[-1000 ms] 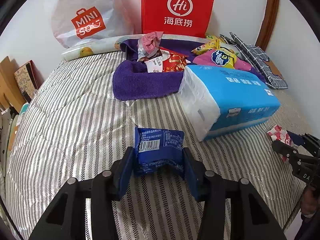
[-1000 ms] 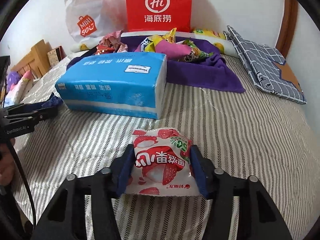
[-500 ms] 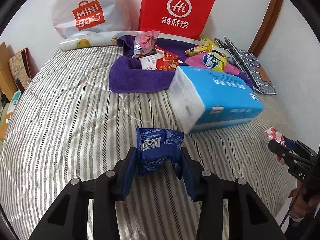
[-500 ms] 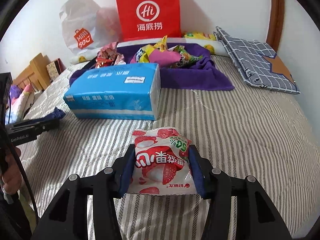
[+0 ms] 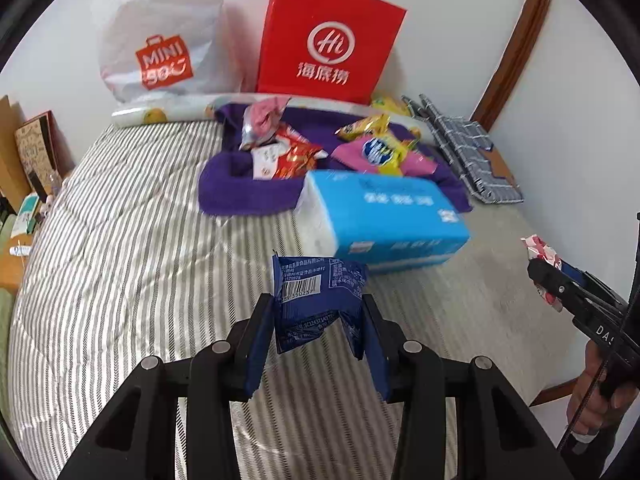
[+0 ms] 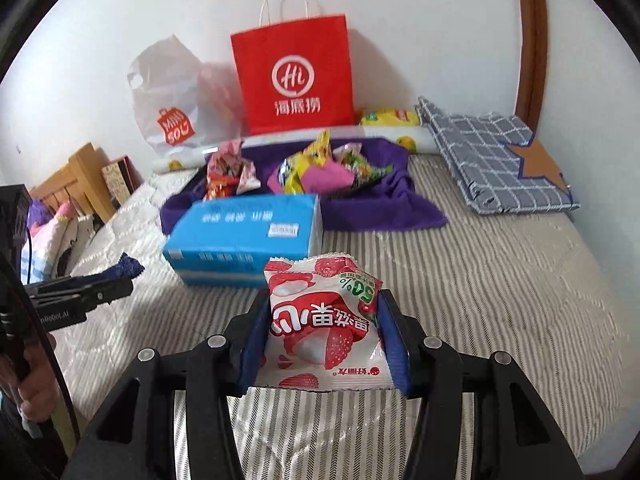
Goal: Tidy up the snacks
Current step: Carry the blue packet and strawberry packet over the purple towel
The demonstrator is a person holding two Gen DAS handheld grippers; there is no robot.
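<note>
My left gripper (image 5: 318,320) is shut on a dark blue snack packet (image 5: 316,300) and holds it above the striped bed. My right gripper (image 6: 320,316) is shut on a white and red strawberry snack packet (image 6: 322,328), also lifted above the bed. Each gripper shows at the edge of the other's view: the right gripper (image 5: 540,264) with its packet at the right, the left gripper (image 6: 128,276) with its packet at the left. Several more snack packets (image 5: 296,152) (image 6: 316,168) lie on a purple towel (image 5: 240,192) at the far side.
A blue tissue pack (image 5: 384,216) (image 6: 248,232) lies on the bed in front of the towel. A red paper bag (image 5: 328,40) and a white plastic bag (image 5: 160,36) stand against the wall. A folded checked cloth (image 6: 492,160) lies at the right.
Both grippers have risen and pulled back from the bed with their packets still held. The tissue pack and the bags look smaller and farther away.
</note>
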